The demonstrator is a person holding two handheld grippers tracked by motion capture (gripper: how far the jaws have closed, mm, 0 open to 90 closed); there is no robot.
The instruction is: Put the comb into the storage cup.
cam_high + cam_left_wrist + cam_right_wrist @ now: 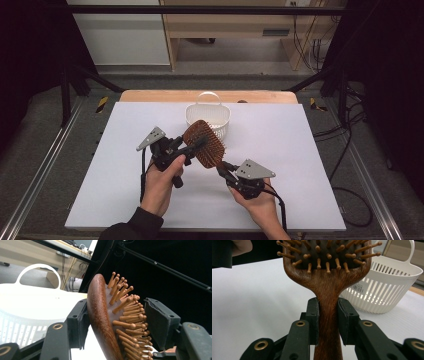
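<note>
A wooden paddle hairbrush [205, 144] is held up above the middle of the white table [300, 150], just near of a white slatted basket [210, 119] that stands toward the far edge. The right hand-held gripper [223, 171] is clenched on the brush's handle: in the right gripper view both black pads press the narrow brown handle [328, 322] from either side, with the bristled head rising above them and the basket [384, 287] beyond to the right. The left hand-held gripper [197, 146] reaches in from the left and straddles the brush's head. In the left gripper view one pad lies against the smooth wooden back [98, 315], while the other pad stands just off the tips of the wooden pins [127, 315], so its grip is not closed on the head. Each gripper sits in a hand of the person, whose forearms come in from the near edge.
</note>
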